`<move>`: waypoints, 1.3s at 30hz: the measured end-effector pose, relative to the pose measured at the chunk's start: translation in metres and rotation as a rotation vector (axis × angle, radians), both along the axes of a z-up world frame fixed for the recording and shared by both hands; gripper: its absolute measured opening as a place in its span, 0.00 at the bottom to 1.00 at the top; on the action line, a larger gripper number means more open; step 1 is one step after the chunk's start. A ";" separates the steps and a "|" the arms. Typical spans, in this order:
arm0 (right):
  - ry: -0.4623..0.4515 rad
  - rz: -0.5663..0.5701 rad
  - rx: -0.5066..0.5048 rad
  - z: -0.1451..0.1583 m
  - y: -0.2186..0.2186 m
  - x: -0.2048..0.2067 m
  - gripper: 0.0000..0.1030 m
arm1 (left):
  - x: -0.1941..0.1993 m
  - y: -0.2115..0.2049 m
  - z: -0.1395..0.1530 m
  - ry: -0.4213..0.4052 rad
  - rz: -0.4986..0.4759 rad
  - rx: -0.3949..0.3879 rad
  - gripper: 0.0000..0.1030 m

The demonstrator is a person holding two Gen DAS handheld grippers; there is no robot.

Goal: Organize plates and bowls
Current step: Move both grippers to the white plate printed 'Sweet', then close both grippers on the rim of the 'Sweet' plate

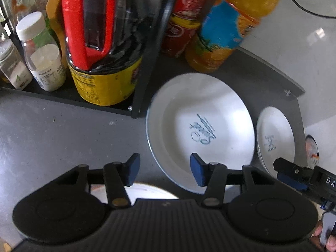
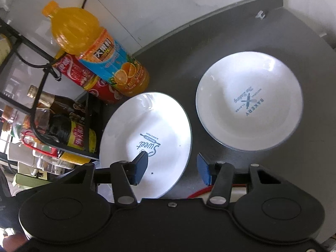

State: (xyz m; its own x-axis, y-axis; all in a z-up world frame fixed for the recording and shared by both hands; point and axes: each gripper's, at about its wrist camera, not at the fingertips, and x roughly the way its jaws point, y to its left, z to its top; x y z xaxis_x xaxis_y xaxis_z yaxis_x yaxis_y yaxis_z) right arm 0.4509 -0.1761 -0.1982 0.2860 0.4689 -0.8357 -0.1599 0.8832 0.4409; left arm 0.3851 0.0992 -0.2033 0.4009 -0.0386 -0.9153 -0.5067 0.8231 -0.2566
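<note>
- Left gripper (image 1: 164,169): fingers spread wide, nothing between them. Both blue pads (image 1: 132,169) are clear of any object.
- "Sweet" plate (image 1: 200,130): white with a thin blue rim, lying flat on the grey surface (image 1: 52,130). In the left view its near rim passes under the right pad; the left pad is over bare surface. Contact between pad and plate cannot be told.
- Right gripper (image 2: 172,169): fingers spread wide, holding nothing. The same plate (image 2: 147,142) lies ahead of and below the left finger (image 2: 140,166), whose pad overlaps the plate's printed centre in the right view. The right finger is over bare surface just beside the plate's rim.
- "Bakery" plate (image 2: 250,100): white with a thin blue rim, flat on the surface, ahead and to the right of the right gripper's fingers, apart from the "Sweet" plate. In the left view it (image 1: 276,136) is to the right of the fingers, with the right gripper's tip (image 1: 292,175) in front of it.
- A further white rim shows beneath the left gripper's body; what it belongs to cannot be told.
- Ahead of the fingers: orange juice bottle (image 2: 98,52) and red cans (image 2: 82,75) standing on the surface beyond the "Sweet" plate.
- Ahead and left of the left fingers: black rack (image 1: 147,63) holding a dark jug with a red handle (image 1: 88,21).
</note>
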 end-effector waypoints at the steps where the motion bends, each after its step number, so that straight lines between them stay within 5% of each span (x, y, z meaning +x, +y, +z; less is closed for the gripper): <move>1: 0.008 0.001 -0.004 -0.003 0.001 0.003 0.48 | 0.001 0.002 -0.002 -0.002 0.007 0.002 0.48; 20: 0.132 -0.005 -0.071 -0.066 0.012 0.048 0.28 | 0.023 0.017 -0.048 0.012 0.079 -0.026 0.26; 39: 0.137 0.065 -0.088 -0.076 0.032 0.047 0.12 | 0.033 0.022 -0.063 0.029 0.123 -0.080 0.11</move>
